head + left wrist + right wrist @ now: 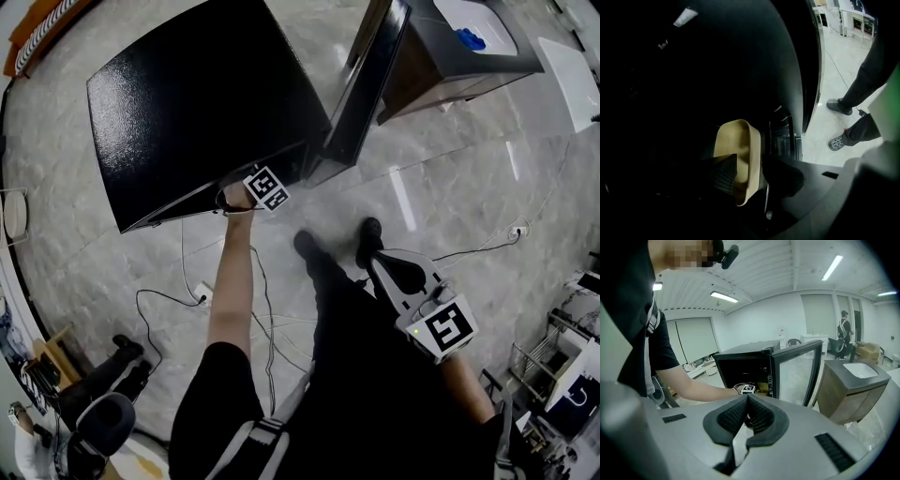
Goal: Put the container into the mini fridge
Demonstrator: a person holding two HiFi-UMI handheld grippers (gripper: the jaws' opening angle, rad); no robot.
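Note:
The black mini fridge (197, 103) stands on the floor with its glass door (370, 80) swung open. My left arm reaches into it, and only the gripper's marker cube (265, 187) shows at the opening. Inside the dark fridge a beige container (740, 140) lies on its side. My left gripper (750, 173) is open, with the container's side wall between the jaws: one pad inside it, the other outside. My right gripper (747, 399) is shut and holds nothing. It hangs back near my legs (380, 265), pointing at the fridge (740, 357).
A dark cabinet with a white sink (450, 56) stands right of the fridge door. Cables (272, 319) trail across the marble floor to a socket (516, 230). Another person's legs (862, 93) are beside the fridge. Shelving (553, 366) sits at the right edge.

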